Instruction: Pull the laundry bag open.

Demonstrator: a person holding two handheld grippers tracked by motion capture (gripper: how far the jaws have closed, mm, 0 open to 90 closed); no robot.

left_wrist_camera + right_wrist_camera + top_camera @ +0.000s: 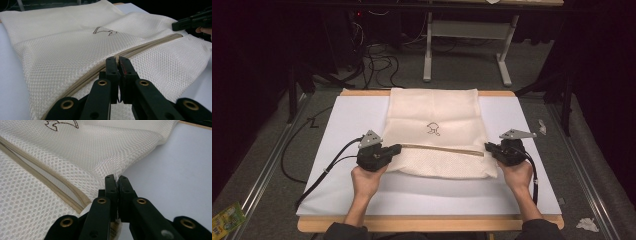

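A cream mesh bag lies flat on the white board, with a small dark embroidered figure at its middle. A tan zipper crosses it from left to right and gapes slightly. My left gripper is shut on the zipper's left end; in the left gripper view the zipper runs straight into the closed jaws. My right gripper is shut on the bag's right edge, beside the zipper's other end. Mesh is pinched between its jaws. The bag hangs a little taut between both hands.
The white board covers a wooden table. Black cables trail from the left gripper across the board's left side. A desk frame and more cables stand on the floor beyond. A green packet lies on the floor at bottom left.
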